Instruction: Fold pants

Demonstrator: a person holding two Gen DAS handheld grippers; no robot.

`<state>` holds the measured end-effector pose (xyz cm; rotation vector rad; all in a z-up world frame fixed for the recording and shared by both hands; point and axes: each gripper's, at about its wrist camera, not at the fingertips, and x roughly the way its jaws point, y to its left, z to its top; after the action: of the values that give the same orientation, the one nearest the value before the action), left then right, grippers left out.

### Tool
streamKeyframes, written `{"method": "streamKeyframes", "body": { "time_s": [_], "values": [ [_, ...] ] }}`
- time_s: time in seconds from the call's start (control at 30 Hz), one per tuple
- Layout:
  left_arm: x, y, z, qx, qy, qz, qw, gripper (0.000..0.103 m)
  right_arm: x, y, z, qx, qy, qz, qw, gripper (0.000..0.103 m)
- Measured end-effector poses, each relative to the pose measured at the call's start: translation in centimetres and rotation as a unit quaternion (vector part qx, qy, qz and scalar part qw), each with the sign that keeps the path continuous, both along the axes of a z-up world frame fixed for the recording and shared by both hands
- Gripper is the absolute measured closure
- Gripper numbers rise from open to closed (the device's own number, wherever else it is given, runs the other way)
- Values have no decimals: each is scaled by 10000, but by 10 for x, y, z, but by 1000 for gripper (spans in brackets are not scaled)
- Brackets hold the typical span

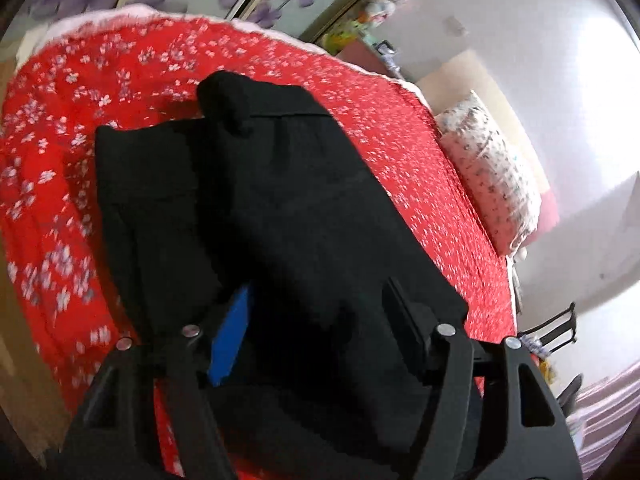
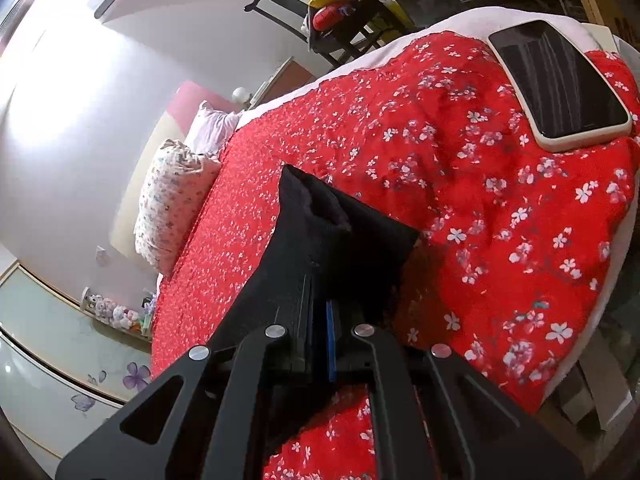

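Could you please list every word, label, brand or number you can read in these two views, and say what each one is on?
None can be read.
Cardboard box behind the bed: dark print cut off at the picture's edge, illegible.
Phone: screen dark, no text.
Black pants: no label showing.

The pants [image 1: 288, 208] are matt black cloth, perhaps knit. The bedspread [image 2: 480, 208] is soft quilted printed cloth. The phone [image 2: 560, 80] has a glossy glass screen.
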<state>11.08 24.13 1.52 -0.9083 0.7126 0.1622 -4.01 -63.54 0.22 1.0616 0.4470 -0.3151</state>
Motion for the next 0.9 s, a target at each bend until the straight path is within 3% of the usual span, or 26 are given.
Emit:
{"method": "streamKeyframes", "body": {
  "time_s": [0.1, 0.13, 0.17, 0.23, 0.5, 0.6, 0.7, 0.8, 0.9],
  "values": [
    [15, 12, 1, 78, 132, 110, 9998, 55, -1, 0, -2, 19, 29, -15, 10000, 98],
    [18, 18, 1, 82, 174, 155, 9997, 77, 0, 0, -2, 20, 39, -17, 10000, 98],
    [19, 21, 1, 80, 198, 183, 9996, 88, -1, 1, -3, 20, 52, -20, 10000, 98],
    [19, 24, 6, 67, 84, 63, 9999, 92, -2, 1, -3, 20, 64, -24, 10000, 98],
    [-26, 26, 36, 457, -398, -280, 9978, 93, 1, 4, 10, -155, 42, 33, 9999, 98],
    [-31, 23, 23, 671, -279, -269, 9970, 93, 2, 2, 6, -102, 112, 5, 9999, 98],
    [-38, 25, 9, 559, -274, -167, 9979, 93, -1, 3, 2, 1, 96, -14, 10000, 98],
    [-43, 22, 11, 697, -400, -112, 9967, 93, -6, 2, 10, -80, -99, -11, 9999, 98],
    [-34, 20, 6, 773, -202, -107, 9967, 91, -3, -3, 17, -48, -149, -7, 9999, 98]
  ]
}}
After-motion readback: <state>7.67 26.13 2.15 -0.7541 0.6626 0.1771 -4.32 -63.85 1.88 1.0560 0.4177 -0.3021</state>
